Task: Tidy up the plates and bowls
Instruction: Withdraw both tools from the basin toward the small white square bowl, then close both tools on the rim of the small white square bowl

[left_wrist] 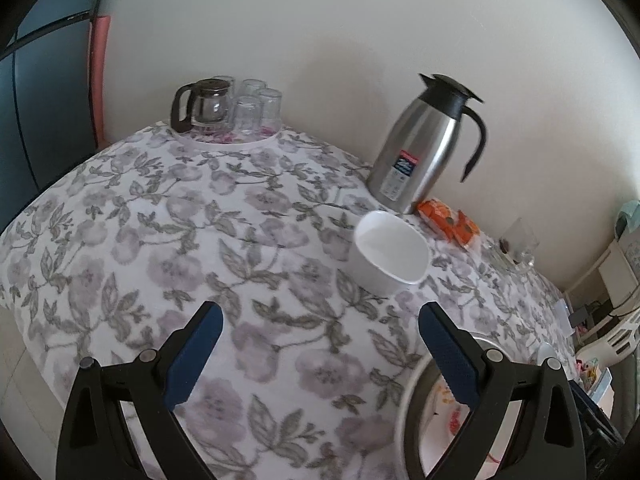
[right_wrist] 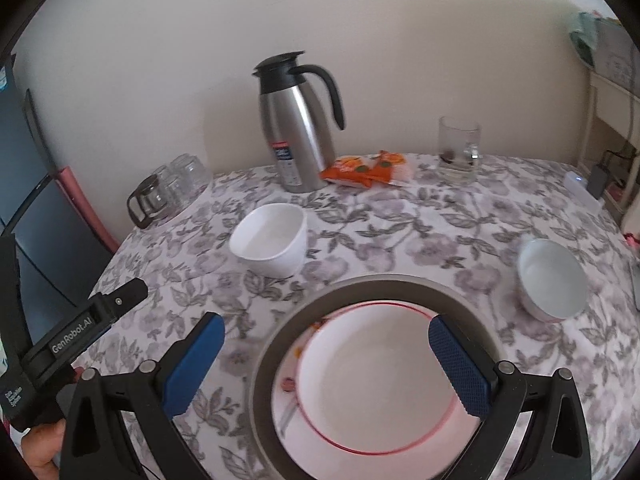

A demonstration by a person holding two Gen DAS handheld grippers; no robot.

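Readable writing: "GenRobot.AI" in white on the black body of the left gripper (right_wrist: 86,330), seen at the left edge of the right wrist view; a smaller label below it is too blurred to read. The steel thermos jug (right_wrist: 298,128) carries a printed label with a red band, text illegible. The orange snack packets (right_wrist: 366,170) beside it show no legible print. Left gripper (left_wrist: 320,320): jaws wide open, nothing between the blue pads, floral tablecloth (left_wrist: 160,220) under them. Ahead and slightly right of these jaws sits a plain white squarish bowl (left_wrist: 386,254), upright, empty. Right gripper (right_wrist: 326,330): jaws wide open, holding nothing, over a white plate (right_wrist: 372,376) with a thin red rim line, which rests on a larger grey-rimmed plate (right_wrist: 280,328); the right pad overlaps the plate edge in view, contact uncertain. The plates' near edge is cut off by the gripper body. A round white bowl (right_wrist: 552,278) stands well to the right of the jaws. An object on the plate's left rim, possibly a utensil, is blurred. A person's hand (right_wrist: 38,450) is partly cut off at lower left.
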